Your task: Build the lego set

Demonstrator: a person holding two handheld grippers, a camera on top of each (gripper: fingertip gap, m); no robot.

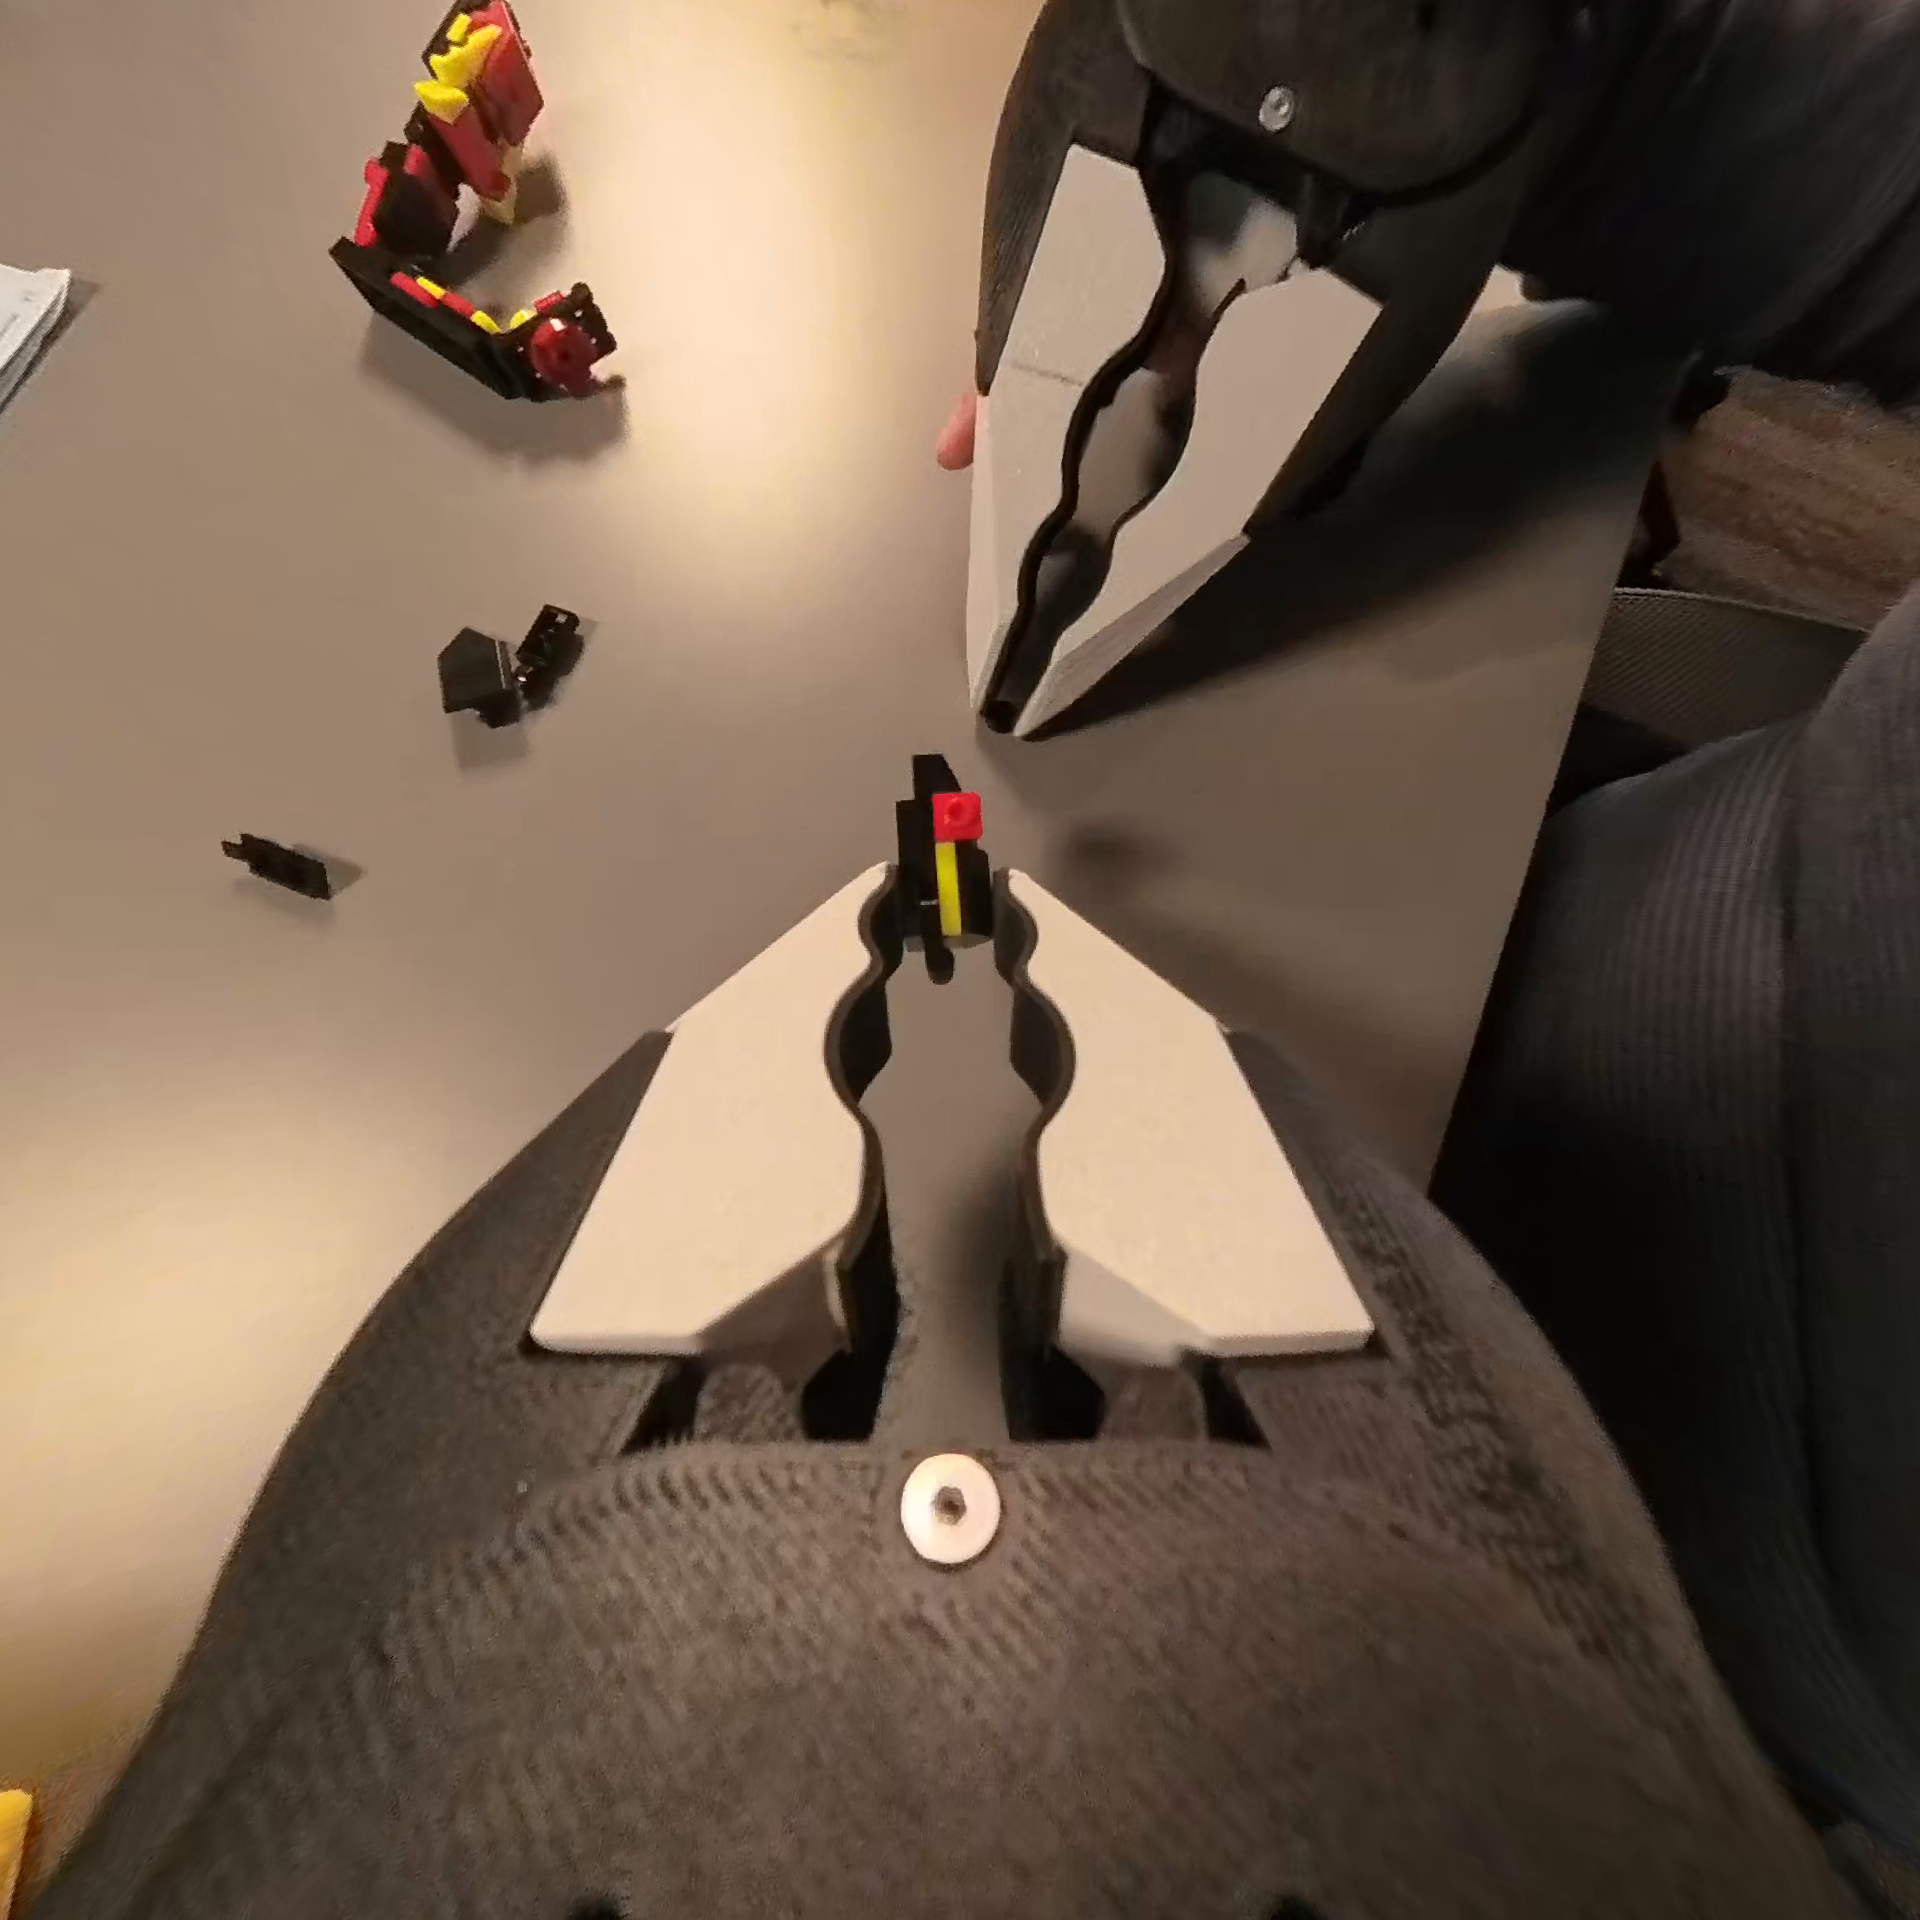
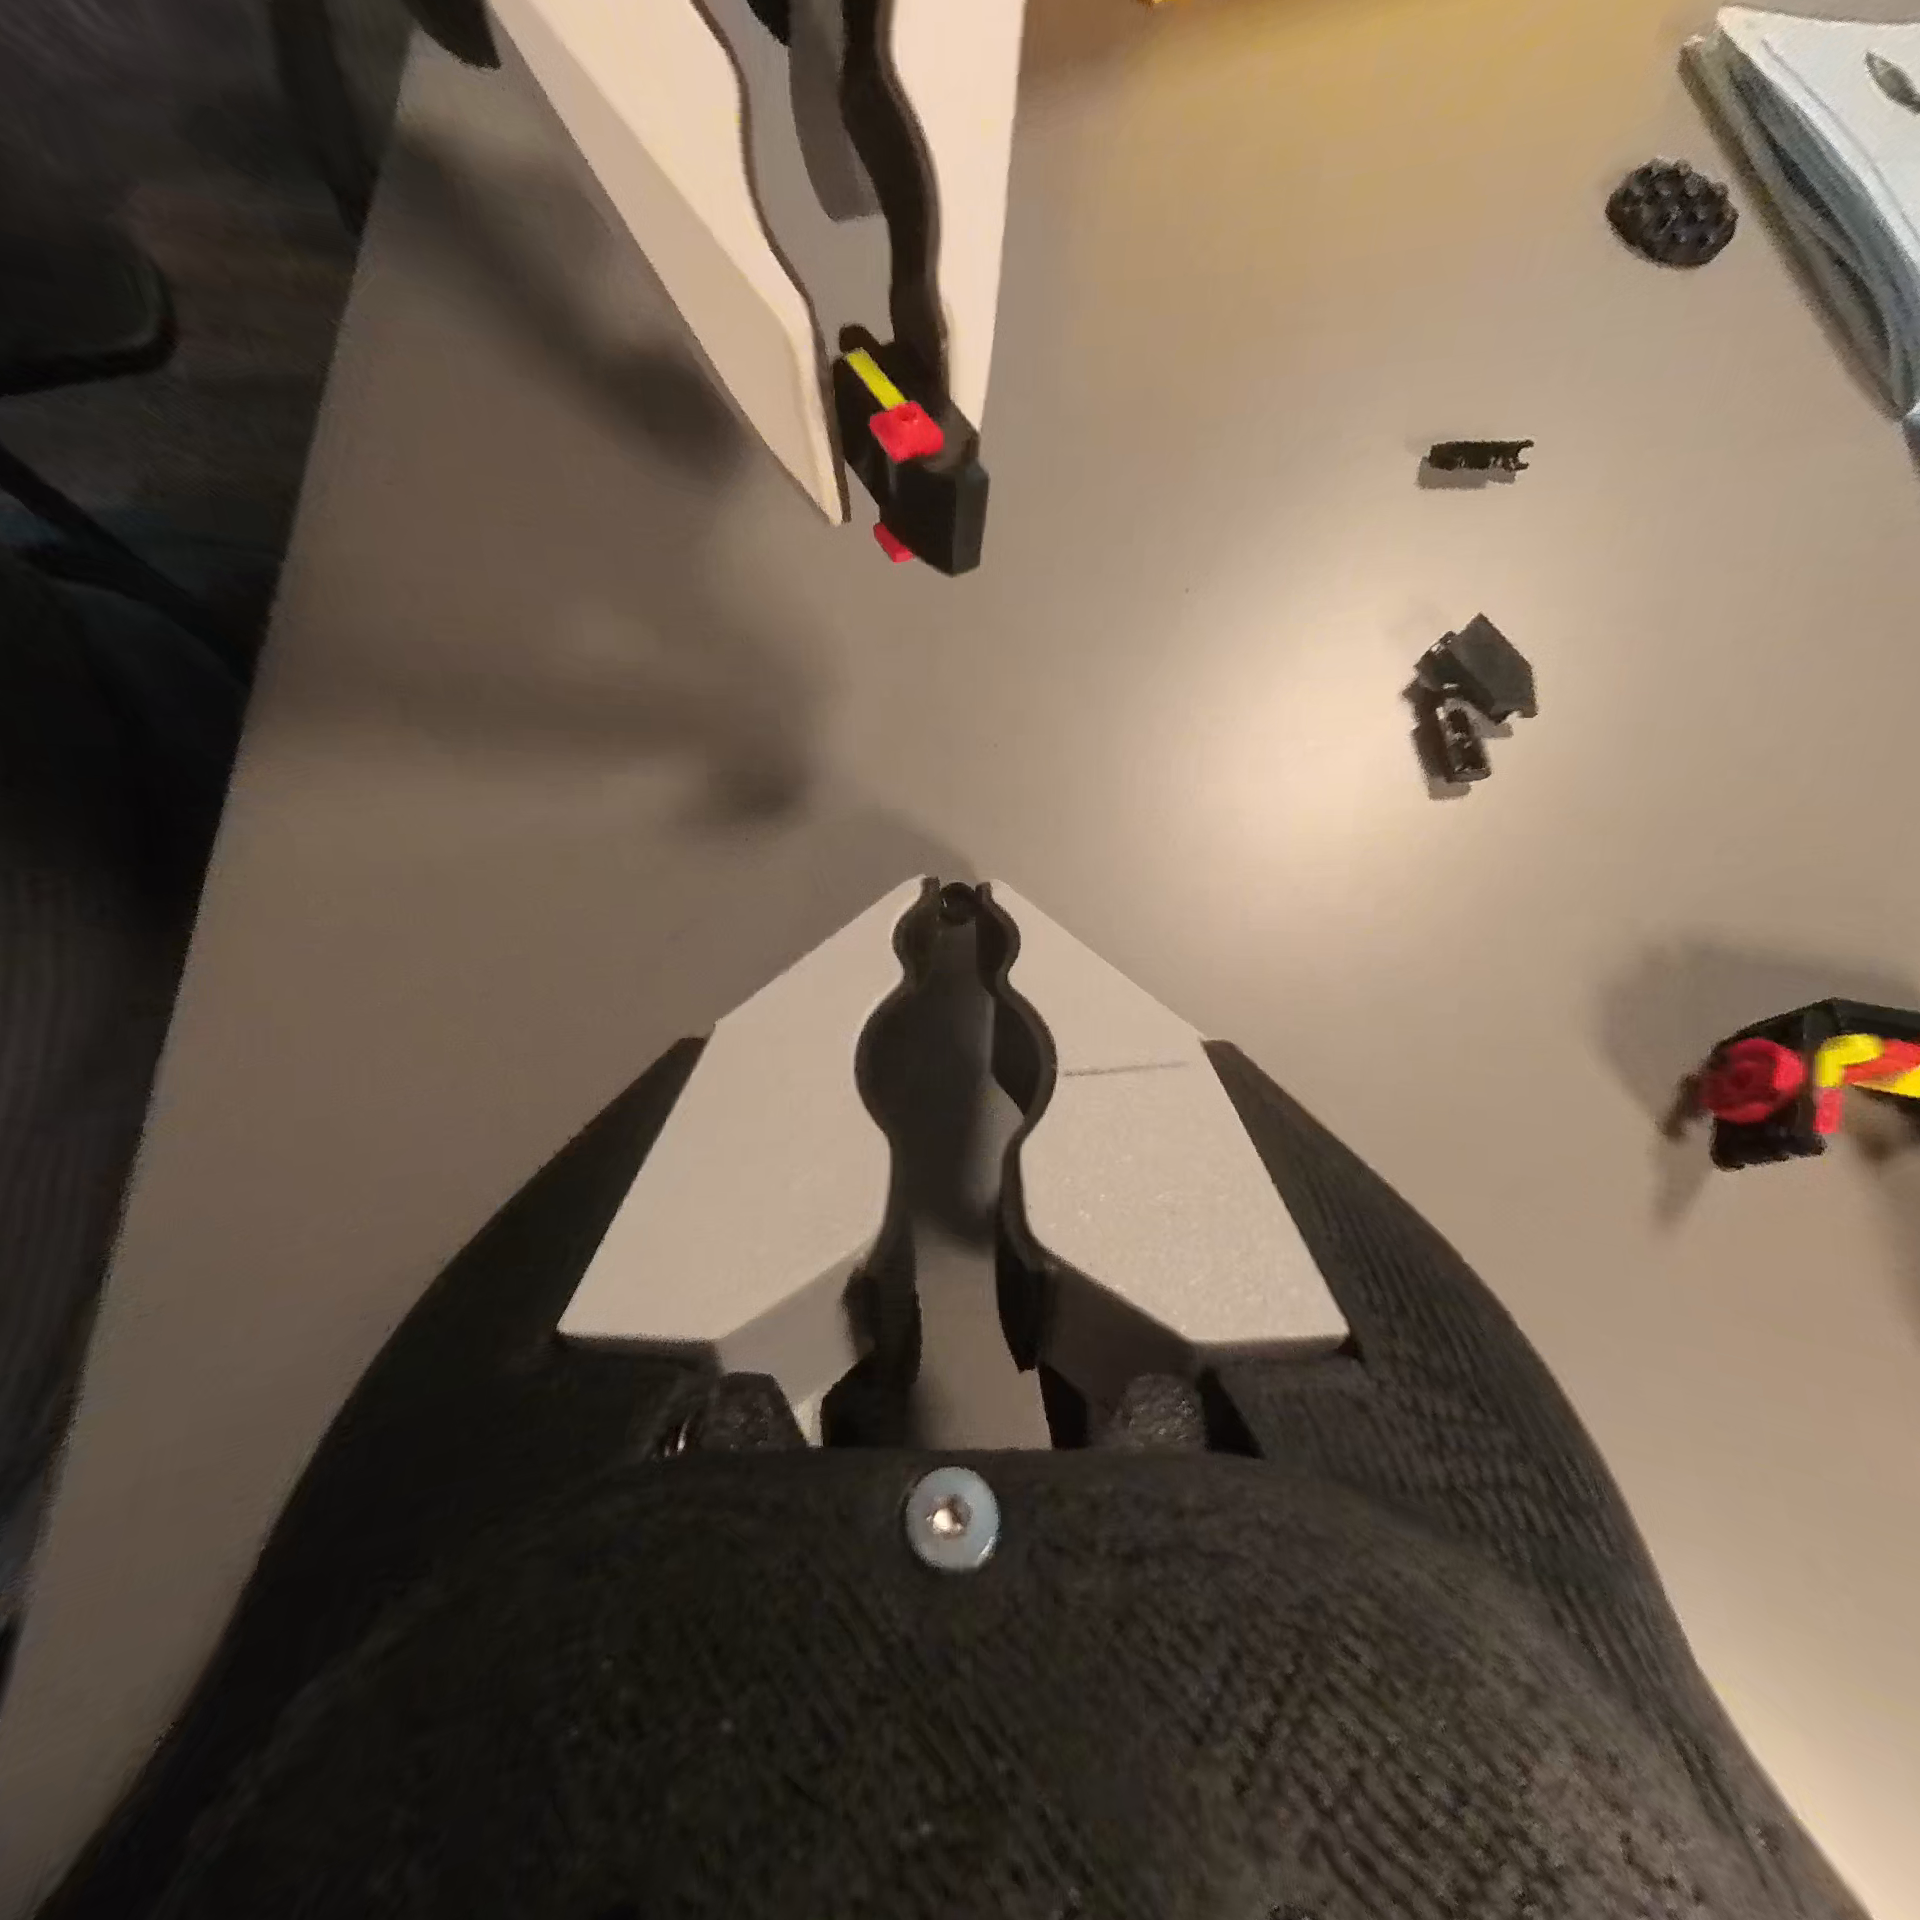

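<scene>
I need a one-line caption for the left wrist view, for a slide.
Left gripper holds a small black lego piece near the shut right gripper above the table.

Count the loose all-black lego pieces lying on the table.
4: a round one near the papers, a thin bar, and two touching pieces, a wedge and a clip. Others may lie out of view.

Left hand-held gripper (image 1: 940,914) pinches a small black lego assembly (image 1: 940,883).
</scene>
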